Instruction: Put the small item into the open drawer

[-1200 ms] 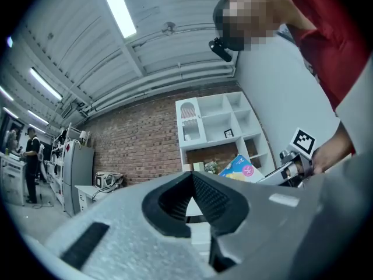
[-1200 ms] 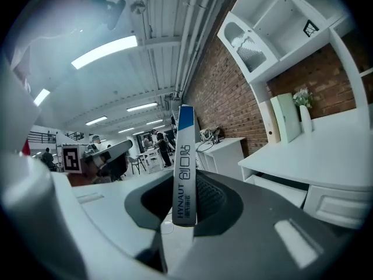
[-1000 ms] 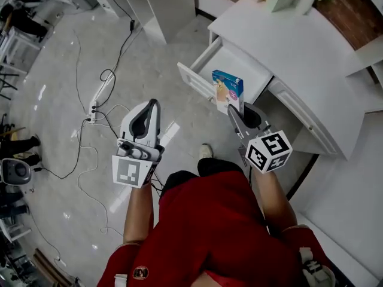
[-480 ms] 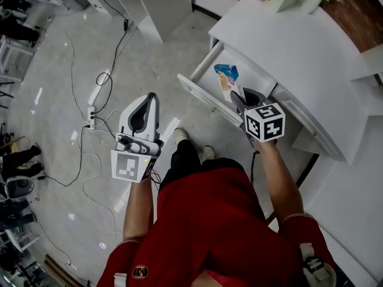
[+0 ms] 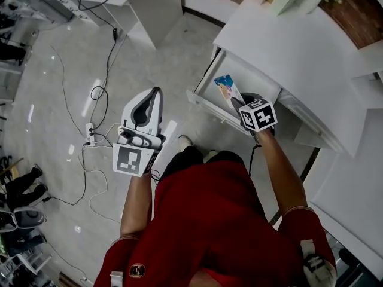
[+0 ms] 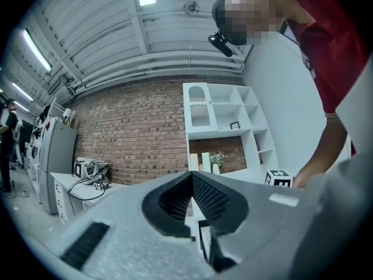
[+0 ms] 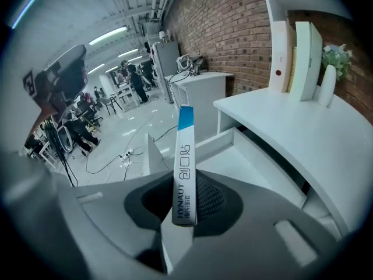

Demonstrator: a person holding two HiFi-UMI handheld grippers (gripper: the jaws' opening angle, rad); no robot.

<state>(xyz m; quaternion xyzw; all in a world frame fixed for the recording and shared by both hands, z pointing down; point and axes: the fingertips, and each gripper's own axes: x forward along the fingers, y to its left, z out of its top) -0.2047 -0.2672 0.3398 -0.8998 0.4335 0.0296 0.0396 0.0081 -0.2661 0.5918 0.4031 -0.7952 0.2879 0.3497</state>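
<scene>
The small item is a flat box [image 5: 226, 89] with a blue top and a picture on its face. My right gripper [image 5: 235, 102] is shut on its lower end. In the right gripper view the box [image 7: 185, 168] stands edge-on between the pads, tilted up over the open white drawer [image 7: 233, 156]. In the head view the box hangs above the front part of the drawer [image 5: 254, 79], which juts out of the white desk [image 5: 299, 46]. My left gripper [image 5: 155, 94] is held over the floor to the left, its jaws [image 6: 192, 177] shut with nothing in them.
Cables and a power strip [image 5: 91, 130] lie on the grey floor at the left. A white cabinet [image 5: 149, 5] stands at the back left. Books and a small vase [image 7: 326, 69] stand at the back of the desk. The person's feet [image 5: 182, 141] are just before the drawer front.
My right gripper has carried the box forward, from in front of the drawer to above its front part. The left gripper has stayed about where it was.
</scene>
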